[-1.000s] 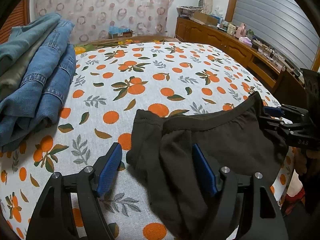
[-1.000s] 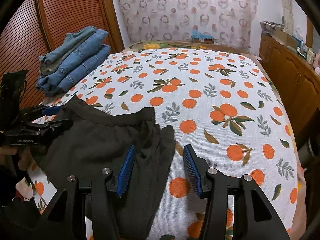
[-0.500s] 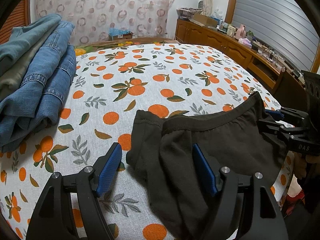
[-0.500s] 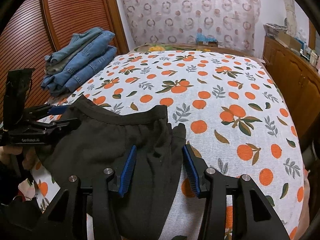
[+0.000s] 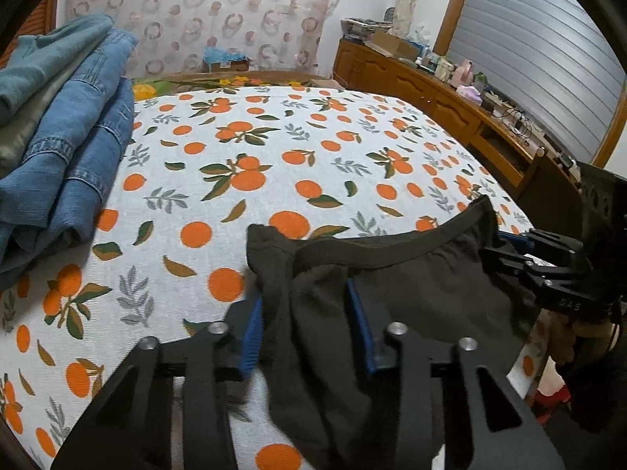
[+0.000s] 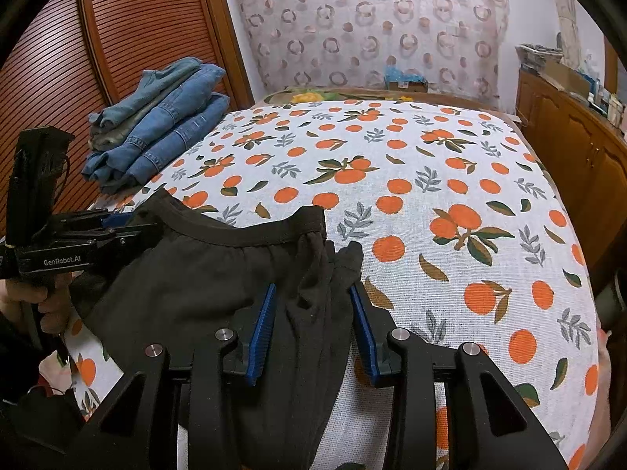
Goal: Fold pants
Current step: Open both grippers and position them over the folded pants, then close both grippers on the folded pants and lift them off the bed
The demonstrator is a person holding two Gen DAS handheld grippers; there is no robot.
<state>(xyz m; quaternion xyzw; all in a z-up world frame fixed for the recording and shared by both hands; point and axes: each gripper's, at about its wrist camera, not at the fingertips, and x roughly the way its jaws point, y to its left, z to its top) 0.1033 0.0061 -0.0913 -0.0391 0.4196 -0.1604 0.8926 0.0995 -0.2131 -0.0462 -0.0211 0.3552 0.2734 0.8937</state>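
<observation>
A bedroom is filled almost wall to wall by a bed [image 6: 450, 180] dressed in a white cover printed with oranges and leaves. Behind it hangs a pale curtain [image 6: 376, 27] patterned with rings, with slatted brown wardrobe doors [image 6: 98, 47] on one side and a long wooden sideboard [image 5: 439, 98] cluttered with boxes and small items on the other, beneath a ribbed grey shutter [image 5: 540, 62]. A stack of folded jeans [image 6: 164, 125] sits on the bed's far corner by the wardrobe, well apart from the work at the near edge. There, a pair of dark pants [image 6: 219, 274] lies with its waistband curving across the cover and its legs draping off the bed's front edge toward the cameras. The left gripper [image 5: 303, 329] has just been closing its blue-padded jaws around a bunched fold at one side of the pants; the pads lie against the cloth, though it cannot be told whether they pinch it. The right gripper [image 6: 311, 329] has likewise been closing on the opposite side, with folds of the garment between its pads and a narrow gap visible at the outer pad. A person's hand [image 6: 43, 297] holds the left gripper's handle.
</observation>
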